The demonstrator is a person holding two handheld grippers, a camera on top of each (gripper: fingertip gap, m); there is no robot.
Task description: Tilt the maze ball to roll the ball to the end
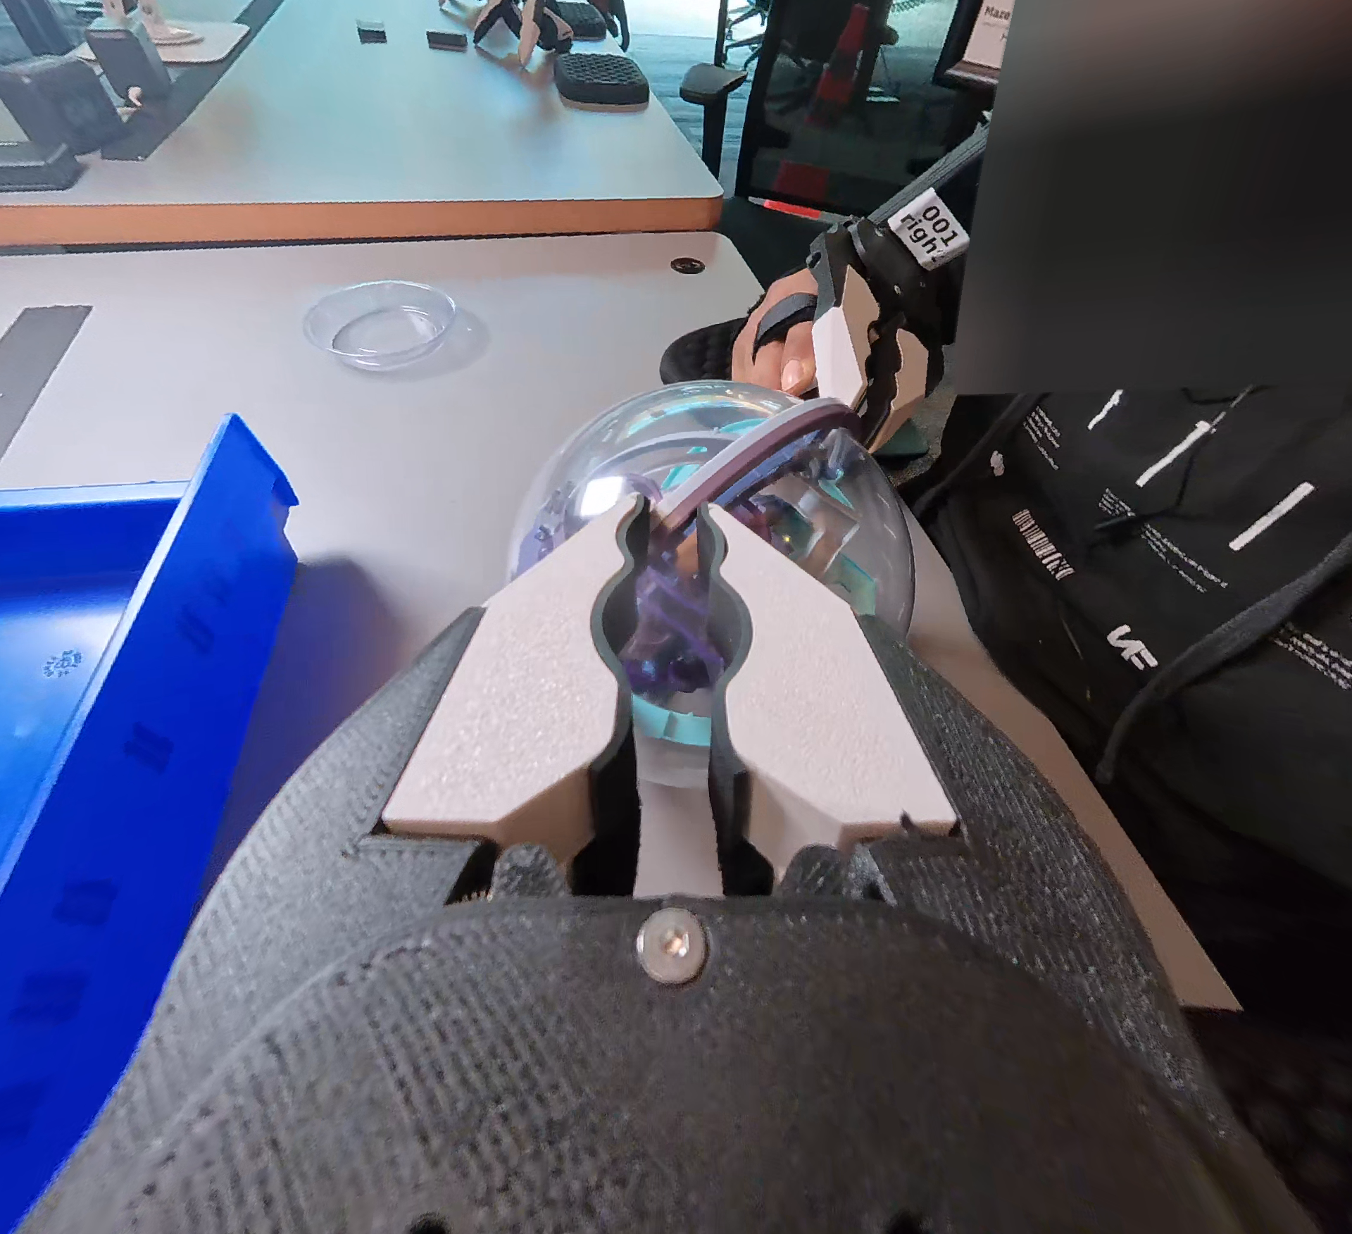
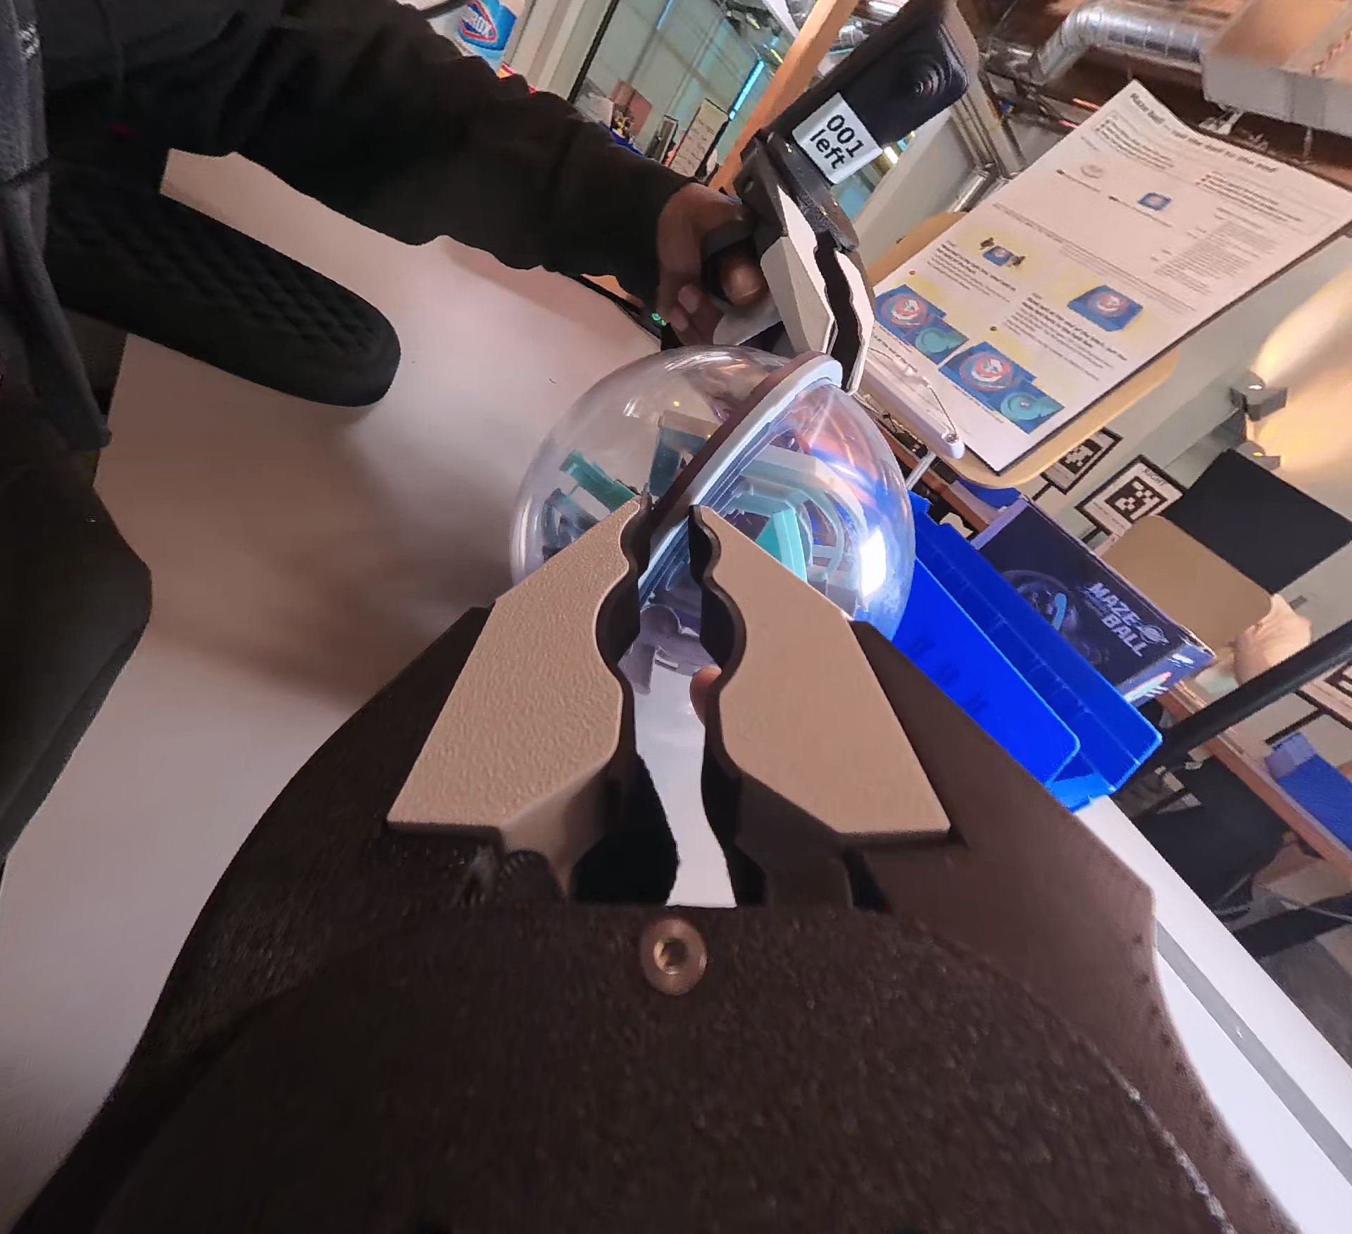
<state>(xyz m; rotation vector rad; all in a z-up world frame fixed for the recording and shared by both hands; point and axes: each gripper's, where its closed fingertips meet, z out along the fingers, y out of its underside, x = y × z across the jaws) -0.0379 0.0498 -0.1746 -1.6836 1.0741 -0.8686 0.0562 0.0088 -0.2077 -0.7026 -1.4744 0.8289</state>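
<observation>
The maze ball (image 1: 739,467) is a clear round ball with teal and purple tracks inside and a flat ring (image 1: 761,460) going around its middle. It sits in the middle of both pictures, held up over the white table (image 1: 453,452) between the two tongs. I cannot see the little ball inside it.

The left gripper (image 1: 671,517) fills the bottom of the left wrist view. Its tips are pinched tight on the ring at the near side of the ball. The right gripper (image 2: 669,517) fills the bottom of the right wrist view, and its tips squeeze the ring too, on the other side.

At the left edge of the left wrist view is a blue bin (image 1: 132,650). A clear dish (image 1: 380,324) rests on the table, above and to the left of the ball. At the right of the right wrist view a printed sheet (image 2: 1097,262) leans on a stand, and below it a dark blue box (image 2: 1083,606) stands behind the bin
</observation>
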